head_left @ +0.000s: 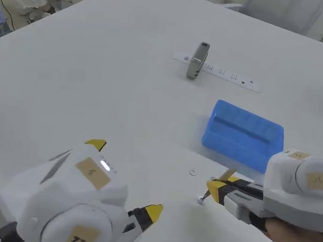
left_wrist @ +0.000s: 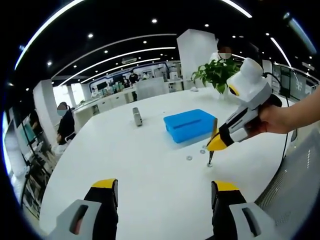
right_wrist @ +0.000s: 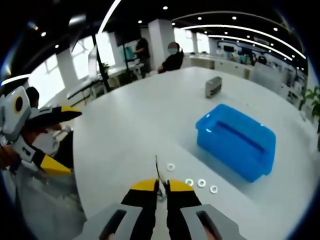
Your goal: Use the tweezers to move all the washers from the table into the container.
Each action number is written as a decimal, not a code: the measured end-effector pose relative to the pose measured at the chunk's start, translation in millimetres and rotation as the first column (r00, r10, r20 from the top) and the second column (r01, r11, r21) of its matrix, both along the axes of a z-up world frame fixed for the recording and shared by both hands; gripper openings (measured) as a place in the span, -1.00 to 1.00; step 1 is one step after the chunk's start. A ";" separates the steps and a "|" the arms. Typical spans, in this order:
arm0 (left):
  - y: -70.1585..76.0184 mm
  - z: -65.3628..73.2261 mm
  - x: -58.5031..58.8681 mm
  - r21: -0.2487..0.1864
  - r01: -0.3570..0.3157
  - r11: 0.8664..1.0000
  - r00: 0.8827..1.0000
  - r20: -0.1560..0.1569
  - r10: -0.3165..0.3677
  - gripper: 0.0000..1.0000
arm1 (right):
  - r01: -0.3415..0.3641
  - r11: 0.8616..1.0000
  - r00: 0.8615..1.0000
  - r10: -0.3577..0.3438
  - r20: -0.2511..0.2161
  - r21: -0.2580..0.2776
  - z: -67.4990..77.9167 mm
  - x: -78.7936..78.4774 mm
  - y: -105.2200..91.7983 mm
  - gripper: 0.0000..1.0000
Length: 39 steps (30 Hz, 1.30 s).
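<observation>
Nearest, the left claw [head_left: 125, 178], a white moulded body with yellow-capped black jaws, stands with its jaws wide apart and nothing between them, above the smooth white desk [head_left: 98, 85]. To its right, the right claw [right_wrist: 159, 186] has its jaws pressed together on the slim metal tweezers [right_wrist: 156, 169], whose thin tips point down at the desk. Whether the tips touch the surface cannot be told. Four small, flat, ring-shaped metal washers [right_wrist: 189, 182] lie on the desk just beyond the tips. In the right gripper view one lies apart and three form a short row near the container wall. The blue rectangular plastic container [right_wrist: 225, 152], glossy with rounded corners and a raised rim, stands just behind the washers. Farther off, a grey metallic cylindrical object [head_left: 197, 60] stands on edge across a flat white power strip [head_left: 229, 76].
</observation>
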<state>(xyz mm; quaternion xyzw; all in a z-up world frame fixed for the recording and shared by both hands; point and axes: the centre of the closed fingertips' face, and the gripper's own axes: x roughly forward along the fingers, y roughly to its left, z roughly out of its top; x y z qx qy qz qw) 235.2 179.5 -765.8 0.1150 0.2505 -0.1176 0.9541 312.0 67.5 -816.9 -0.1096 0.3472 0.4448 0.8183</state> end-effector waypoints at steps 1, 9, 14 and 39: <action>-0.5 0.1 -0.1 0.000 0.002 1.000 1.000 0.001 -0.002 0.54 | 0.000 1.000 1.000 0.000 0.005 -0.002 0.0 0.6 -0.1 -0.95; -0.8 -1.1 -0.2 -0.007 0.002 1.000 1.000 -0.008 -0.002 0.53 | 0.016 1.000 1.000 -0.016 0.000 -0.002 0.4 2.7 -1.5 -0.96; -0.3 -1.4 -0.2 0.005 0.002 1.000 1.000 -0.007 -0.002 0.52 | 0.042 0.999 0.999 -0.042 -0.031 0.015 0.9 4.1 -3.3 -0.97; 1.1 -9.4 1.3 0.022 0.004 1.000 0.999 -0.044 -0.003 0.58 | -0.036 0.999 0.999 0.037 0.032 -0.029 28.9 19.6 3.9 -0.97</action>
